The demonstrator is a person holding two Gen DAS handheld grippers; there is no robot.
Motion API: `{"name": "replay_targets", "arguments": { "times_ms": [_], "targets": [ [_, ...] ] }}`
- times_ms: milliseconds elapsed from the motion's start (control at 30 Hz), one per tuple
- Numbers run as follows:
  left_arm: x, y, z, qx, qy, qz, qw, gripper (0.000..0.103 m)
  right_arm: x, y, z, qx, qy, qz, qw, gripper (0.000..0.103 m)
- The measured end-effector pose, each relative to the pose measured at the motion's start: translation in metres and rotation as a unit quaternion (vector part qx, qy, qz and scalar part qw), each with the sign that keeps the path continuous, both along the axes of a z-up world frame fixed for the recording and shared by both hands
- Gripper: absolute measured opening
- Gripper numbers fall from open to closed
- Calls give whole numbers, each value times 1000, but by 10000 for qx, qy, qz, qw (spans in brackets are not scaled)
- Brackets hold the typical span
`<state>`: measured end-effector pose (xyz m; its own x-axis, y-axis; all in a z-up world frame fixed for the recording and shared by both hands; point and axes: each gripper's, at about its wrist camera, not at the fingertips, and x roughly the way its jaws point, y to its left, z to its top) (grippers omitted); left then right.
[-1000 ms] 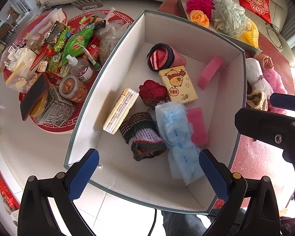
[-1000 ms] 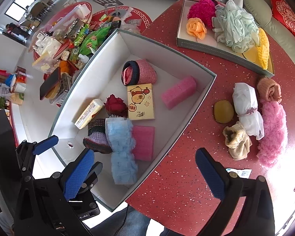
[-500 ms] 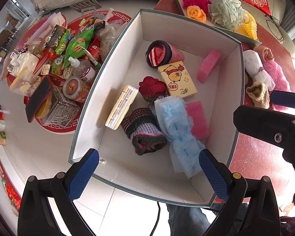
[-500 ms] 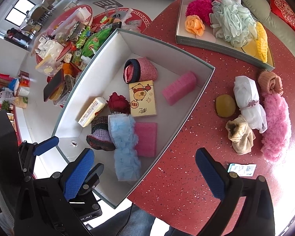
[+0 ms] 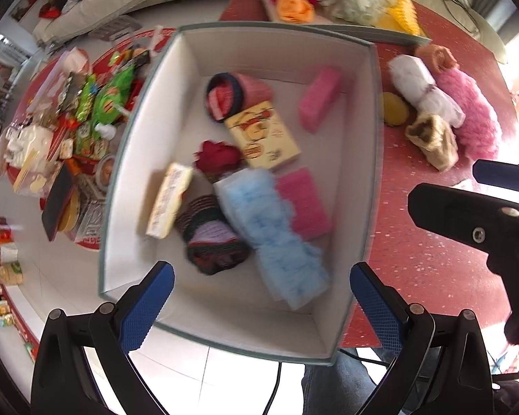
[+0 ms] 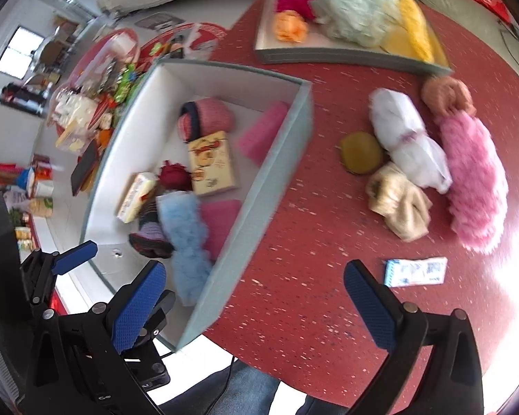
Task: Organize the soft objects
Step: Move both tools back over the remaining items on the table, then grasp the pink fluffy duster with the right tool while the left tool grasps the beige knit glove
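Left gripper [image 5: 261, 302]: wide open, empty, over the box [image 5: 372, 159].
Right gripper [image 6: 256, 306]: wide open, empty, over the table [image 6: 311, 249].

Swung right since a second ago, both views now blurred with the motion. Left gripper [image 5: 259, 297] carried toward the red table [image 5: 432, 259], so the white box [image 5: 370, 173] slides left in its view and the loose pile comes in: white bundle [image 5: 425, 93], fluffy pink roll [image 5: 474, 110], beige cloth [image 5: 432, 138], yellow sponge [image 5: 394, 109]. Right gripper [image 6: 256, 307] shifted right too, now over bare tabletop with the pile nearer centre: beige cloth [image 6: 398, 200], white bundle [image 6: 404, 135]. Small printed packet [image 6: 415, 271] now fully in sight just beyond the right fingertip [image 6: 370, 307].
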<state>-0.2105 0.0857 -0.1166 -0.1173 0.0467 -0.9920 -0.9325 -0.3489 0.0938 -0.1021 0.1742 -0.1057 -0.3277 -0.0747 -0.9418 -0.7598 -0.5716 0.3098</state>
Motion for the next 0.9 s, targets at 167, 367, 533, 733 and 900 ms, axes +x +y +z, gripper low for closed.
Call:
{"name": "replay_targets", "arguments": {
  "times_ms": [167, 367, 533, 733, 900],
  "targets": [
    [44, 25, 0, 13, -161, -540, 9984, 102, 64, 21, -11, -141, -100, -713, 9973, 103],
    [104, 60, 3, 86, -654, -1011, 9927, 102, 157, 44, -33, -275, -433, -1746, 9833, 103],
    [128, 95, -24, 24, -1510, -269, 9882, 102, 214, 48, -56, -425, -771, -2178, 9720, 103],
    [120, 127, -71, -166, -1561, 1062, 9819, 102, 241, 51, -72, -495, -886, -2276, 9684, 103],
    [112, 141, -88, -101, -1316, 1490, 9800, 102, 234, 89, -67, -125, -758, -2161, 9733, 103]
  ]
}}
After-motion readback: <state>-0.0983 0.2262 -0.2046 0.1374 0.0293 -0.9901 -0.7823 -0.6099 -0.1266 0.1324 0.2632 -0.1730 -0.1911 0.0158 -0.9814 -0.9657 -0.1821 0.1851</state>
